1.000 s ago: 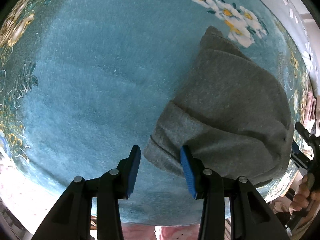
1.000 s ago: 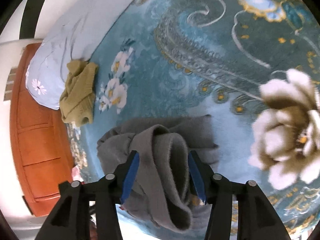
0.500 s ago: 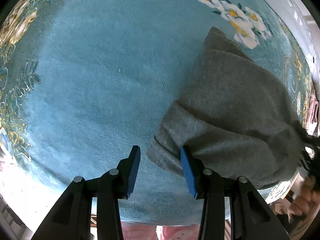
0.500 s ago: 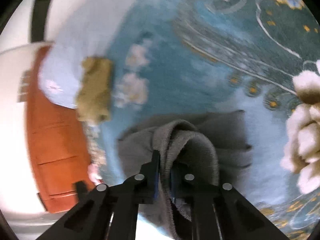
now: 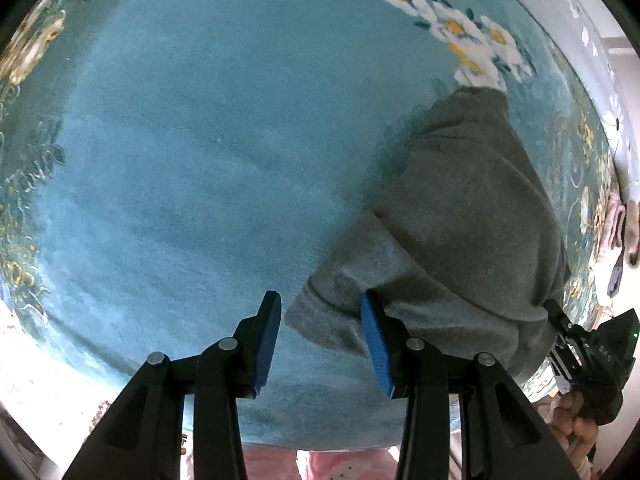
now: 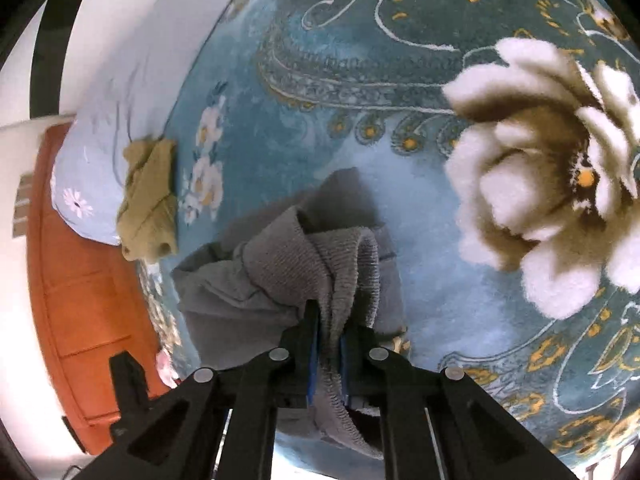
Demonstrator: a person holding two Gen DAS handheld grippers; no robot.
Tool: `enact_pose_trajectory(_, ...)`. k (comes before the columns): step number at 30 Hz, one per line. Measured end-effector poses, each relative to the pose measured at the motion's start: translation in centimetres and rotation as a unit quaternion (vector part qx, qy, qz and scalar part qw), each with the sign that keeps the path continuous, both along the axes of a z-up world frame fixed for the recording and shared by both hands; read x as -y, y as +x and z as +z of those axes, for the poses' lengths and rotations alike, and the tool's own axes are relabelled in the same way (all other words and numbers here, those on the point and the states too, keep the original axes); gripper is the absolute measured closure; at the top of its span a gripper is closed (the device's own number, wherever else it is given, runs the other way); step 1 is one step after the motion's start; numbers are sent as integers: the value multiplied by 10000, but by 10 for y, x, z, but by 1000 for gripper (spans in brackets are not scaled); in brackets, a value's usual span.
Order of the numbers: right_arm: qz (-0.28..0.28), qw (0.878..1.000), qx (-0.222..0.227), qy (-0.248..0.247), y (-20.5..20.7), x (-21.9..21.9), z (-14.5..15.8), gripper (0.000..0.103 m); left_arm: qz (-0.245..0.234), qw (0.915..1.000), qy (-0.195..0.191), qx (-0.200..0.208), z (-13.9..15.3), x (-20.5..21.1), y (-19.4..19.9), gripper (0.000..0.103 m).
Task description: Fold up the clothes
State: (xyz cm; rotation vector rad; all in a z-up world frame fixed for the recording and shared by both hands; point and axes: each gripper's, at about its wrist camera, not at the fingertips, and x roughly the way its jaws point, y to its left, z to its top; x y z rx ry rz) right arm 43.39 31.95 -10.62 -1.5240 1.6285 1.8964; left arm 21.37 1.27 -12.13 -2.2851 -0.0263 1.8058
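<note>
Lying on a teal flowered blanket (image 5: 192, 152), the grey garment (image 6: 280, 268) has its ribbed edge clamped in the right tongs (image 6: 329, 344), just closed; the left tongs (image 5: 320, 340) stand apart over its corner. An olive garment (image 6: 150, 200) lies by a pillow (image 6: 92, 176).

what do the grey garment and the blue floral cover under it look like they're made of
Grey garment: seems a soft knit or fleece, matte and fuzzy, with a ribbed hem at the right tool. Blue floral cover: looks like plush pile, a blanket or rug, its flowers in raised tufts.
</note>
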Motion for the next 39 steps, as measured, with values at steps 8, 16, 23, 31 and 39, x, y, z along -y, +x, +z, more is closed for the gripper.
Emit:
enact_pose_trajectory(8, 596, 9920, 255, 1079, -5, -9, 47, 84, 51, 9977, 460, -492, 23, -9, -48, 61)
enact_pose_trajectory(16, 1521, 9855, -344, 664, -48, 39, 49, 84, 386, 9955, 833, -237, 32, -86, -59, 61)
enact_pose_trajectory(23, 1534, 9861, 451, 442, -12, 55, 1, 86, 118, 9984, 501, 226, 9, -90, -52, 81)
enact_pose_trajectory(31, 1371, 9894, 391, 269, -9, 53, -9, 86, 562, 9970, 511, 125, 4, -93, -71, 89)
enact_pose_trajectory(39, 1396, 9891, 452, 121, -15, 49, -6, 86, 703, 9936, 800, 385, -5, -92, -74, 85)
